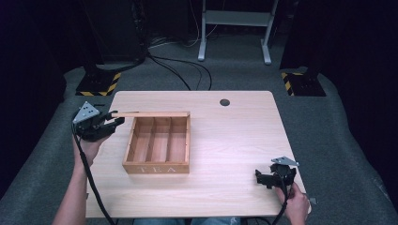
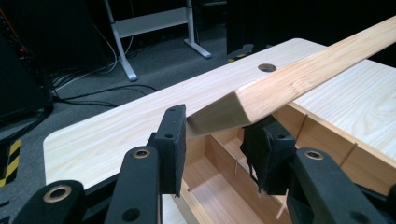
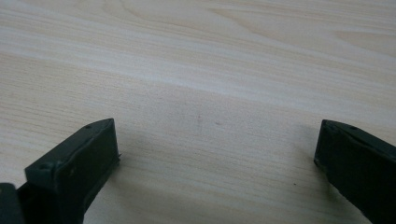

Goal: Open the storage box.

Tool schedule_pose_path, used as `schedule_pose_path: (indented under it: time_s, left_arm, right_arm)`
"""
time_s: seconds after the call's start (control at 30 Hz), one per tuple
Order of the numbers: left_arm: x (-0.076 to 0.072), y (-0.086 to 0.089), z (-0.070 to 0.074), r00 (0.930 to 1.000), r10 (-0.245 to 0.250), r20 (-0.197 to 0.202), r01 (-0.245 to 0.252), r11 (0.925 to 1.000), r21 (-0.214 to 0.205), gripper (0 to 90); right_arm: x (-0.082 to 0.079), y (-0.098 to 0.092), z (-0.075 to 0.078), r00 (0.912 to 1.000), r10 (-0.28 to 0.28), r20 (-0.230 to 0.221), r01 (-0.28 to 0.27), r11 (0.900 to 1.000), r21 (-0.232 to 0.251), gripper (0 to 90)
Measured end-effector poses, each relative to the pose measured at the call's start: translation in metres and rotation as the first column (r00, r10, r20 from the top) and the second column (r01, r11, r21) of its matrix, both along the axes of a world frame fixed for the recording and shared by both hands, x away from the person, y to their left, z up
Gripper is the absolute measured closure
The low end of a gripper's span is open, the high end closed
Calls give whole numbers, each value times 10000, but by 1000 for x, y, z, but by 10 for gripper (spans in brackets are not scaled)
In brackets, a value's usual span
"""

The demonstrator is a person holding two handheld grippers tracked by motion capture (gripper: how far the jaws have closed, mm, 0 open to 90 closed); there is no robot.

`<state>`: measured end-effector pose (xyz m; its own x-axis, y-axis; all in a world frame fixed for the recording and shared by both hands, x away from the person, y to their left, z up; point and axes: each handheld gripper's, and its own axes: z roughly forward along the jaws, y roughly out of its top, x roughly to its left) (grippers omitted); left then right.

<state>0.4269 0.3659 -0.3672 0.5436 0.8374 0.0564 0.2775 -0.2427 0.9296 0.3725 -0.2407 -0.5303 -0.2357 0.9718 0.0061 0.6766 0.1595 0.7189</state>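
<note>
Left tongs [image 2: 215, 133] clenched on lid [image 2: 299, 81] corner, lid raised on its hinge above tea box [image 1: 157, 166] at left-centre of surface [image 1: 234, 140], exposing compartments. Right tongs [image 3: 215, 158] released, idle, resting near right edge.

Light wood table [image 1: 234, 140], cable hole [image 1: 225, 102] at far edge; open tea box [image 1: 158, 146] left-centre.

Lighting is overhead and even on the counter [image 1: 234, 140]; surroundings fall to near black. Shadows are soft, no glare noted. All views are soft and low in detail. In the right gripper view, the black fingers [image 3: 74, 168] appear slightly blurred, possibly from closeness.
</note>
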Motion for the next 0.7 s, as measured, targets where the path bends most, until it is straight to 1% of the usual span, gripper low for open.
schedule_pose_path:
  time_s: [0.17,0.37,0.53,0.7]
  left_arm:
    - [-9,0,-10,10000,-17,-22,17,10000,-21,588]
    - [-17,0,-19,10000,10,32,-9,10000,-89,585]
    - [-25,0,-28,10000,52,-14,-53,10000,-15,584]
    - [-32,0,-38,10000,94,-31,-94,9999,-117,583]
  right_arm:
    - [0,0,0,10000,-1,-1,1,10000,-1,0]
    - [0,0,0,10000,-16,5,16,10000,11,0]
    - [0,0,0,10000,-43,14,43,10000,31,0]
    - [0,0,0,10000,3,-2,-3,10000,0,0]
